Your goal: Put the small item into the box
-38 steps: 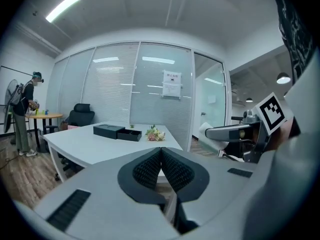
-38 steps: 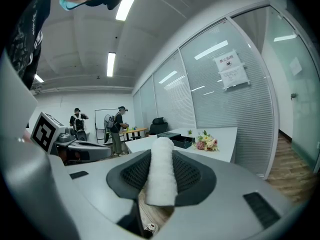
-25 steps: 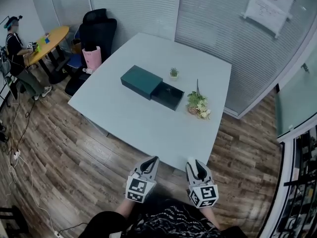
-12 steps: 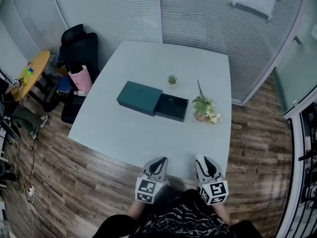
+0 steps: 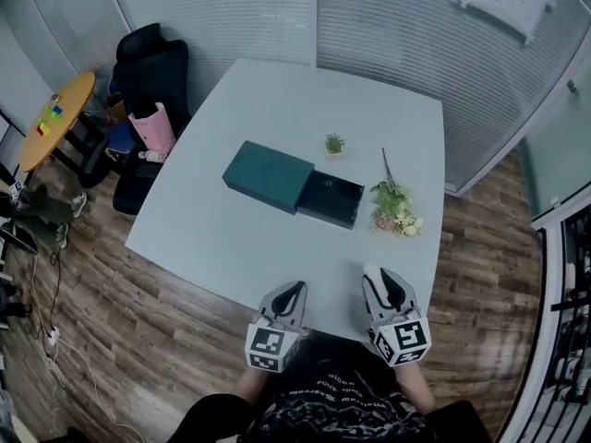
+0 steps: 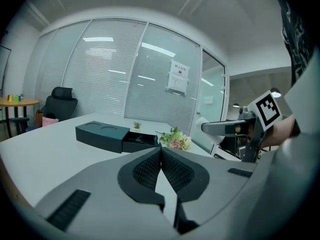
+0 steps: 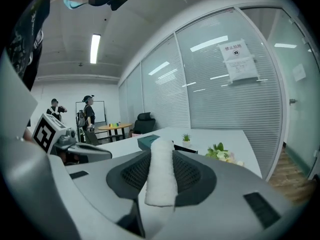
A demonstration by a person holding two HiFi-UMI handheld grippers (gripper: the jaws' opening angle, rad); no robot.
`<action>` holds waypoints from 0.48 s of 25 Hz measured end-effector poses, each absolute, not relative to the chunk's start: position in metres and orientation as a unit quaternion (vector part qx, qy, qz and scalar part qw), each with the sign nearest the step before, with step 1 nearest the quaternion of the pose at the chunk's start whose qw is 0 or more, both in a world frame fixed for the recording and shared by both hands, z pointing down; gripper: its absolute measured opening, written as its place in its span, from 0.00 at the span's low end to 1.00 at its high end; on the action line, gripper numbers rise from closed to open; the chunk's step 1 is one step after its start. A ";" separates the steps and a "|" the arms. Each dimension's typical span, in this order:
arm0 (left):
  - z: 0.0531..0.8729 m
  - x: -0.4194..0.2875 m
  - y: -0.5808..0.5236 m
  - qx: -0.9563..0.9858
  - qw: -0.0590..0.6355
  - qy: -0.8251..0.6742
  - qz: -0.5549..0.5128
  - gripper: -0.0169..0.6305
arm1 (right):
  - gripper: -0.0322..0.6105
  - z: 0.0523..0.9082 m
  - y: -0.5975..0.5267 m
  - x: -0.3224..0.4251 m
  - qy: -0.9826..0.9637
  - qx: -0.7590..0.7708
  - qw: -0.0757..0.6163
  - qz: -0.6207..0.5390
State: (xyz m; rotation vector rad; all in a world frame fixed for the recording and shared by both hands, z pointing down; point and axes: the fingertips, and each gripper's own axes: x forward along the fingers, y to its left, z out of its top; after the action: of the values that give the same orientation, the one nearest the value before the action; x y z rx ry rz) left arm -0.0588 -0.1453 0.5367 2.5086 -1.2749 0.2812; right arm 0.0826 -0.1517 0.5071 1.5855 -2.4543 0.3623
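A dark teal box [image 5: 268, 176] lies mid-table with its drawer [image 5: 331, 200] pulled out toward the right. In the right gripper view the box [image 7: 150, 140] shows just beyond the jaw tips. My right gripper [image 5: 388, 289] hovers at the table's near edge, shut on a small white fuzzy roll [image 7: 161, 176] that runs along the jaws. My left gripper [image 5: 286, 295] is beside it, shut with nothing between its pads [image 6: 150, 169]. From the left gripper view the box [image 6: 102, 134] and its drawer [image 6: 141, 141] lie ahead, well apart from both grippers.
A tiny potted plant [image 5: 334, 144] stands behind the drawer, and a flower bunch [image 5: 395, 209] lies to its right. Left of the white table [image 5: 231, 238] are a black office chair [image 5: 152, 63], a pink bag [image 5: 152, 123] and a yellow round table [image 5: 55, 118]. Two people [image 7: 87, 114] stand far off.
The head view has swung a little, so the table sits slightly differently in frame. Both grippers stay at the table's near edge with their jaws unchanged.
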 end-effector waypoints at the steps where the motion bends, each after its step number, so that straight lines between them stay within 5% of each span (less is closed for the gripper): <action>1: 0.536 -0.061 -0.146 0.873 0.162 -0.450 0.094 0.06 | 0.27 0.501 -0.160 0.083 -0.830 0.536 0.095 0.122; 12: 0.533 -0.057 -0.163 0.865 0.180 -0.461 0.076 0.06 | 0.27 0.454 -0.265 0.060 -0.870 0.476 0.105 0.068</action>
State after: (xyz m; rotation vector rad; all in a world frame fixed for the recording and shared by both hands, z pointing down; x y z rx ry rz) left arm -0.0568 -0.1627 0.5326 2.4453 -1.3030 0.2151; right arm 0.0604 -0.2652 0.4536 1.4038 -2.5646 0.2014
